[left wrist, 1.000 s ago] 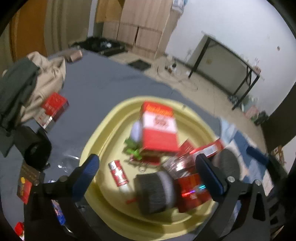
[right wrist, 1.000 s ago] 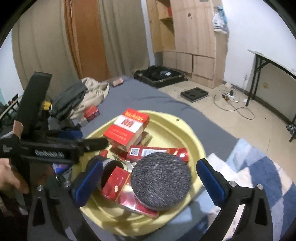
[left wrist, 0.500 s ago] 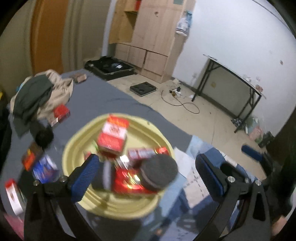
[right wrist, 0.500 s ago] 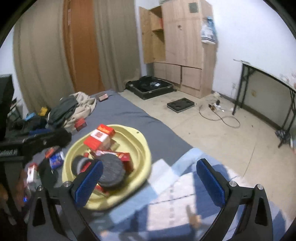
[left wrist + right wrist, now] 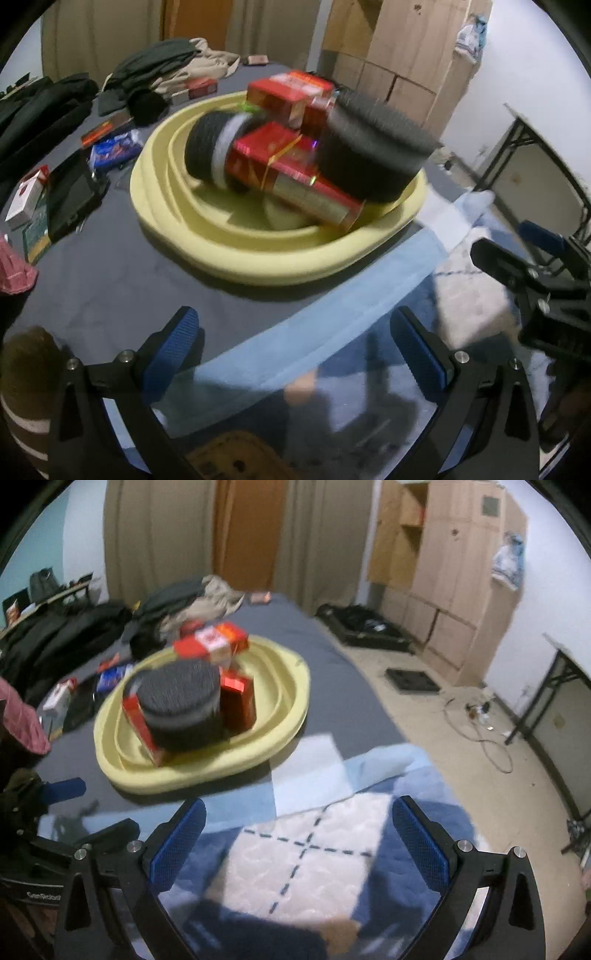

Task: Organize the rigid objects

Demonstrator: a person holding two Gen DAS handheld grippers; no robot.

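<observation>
Holding my left gripper (image 5: 295, 354) and right gripper (image 5: 299, 840) empty, fingers spread, the loaded pale-yellow oval plastic basin (image 5: 258, 258) lies ahead, nearer my left.

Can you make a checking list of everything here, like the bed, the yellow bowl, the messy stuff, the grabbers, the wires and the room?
Surface: a bed with a grey sheet and a blue blanket at the near end.
Job's things: a yellow basin on the sheet holds red boxes and a round dark tin, piled up.
Clutter: small boxes, a blue packet and a heap of clothes lie on the sheet outside the basin.
Grippers: left gripper and right gripper are both open, holding nothing, over the blanket.
Cables: a loose cable lies on the floor.
Surroundings: wooden wardrobe, curtains, black-legged table, an open black case on the floor.
</observation>
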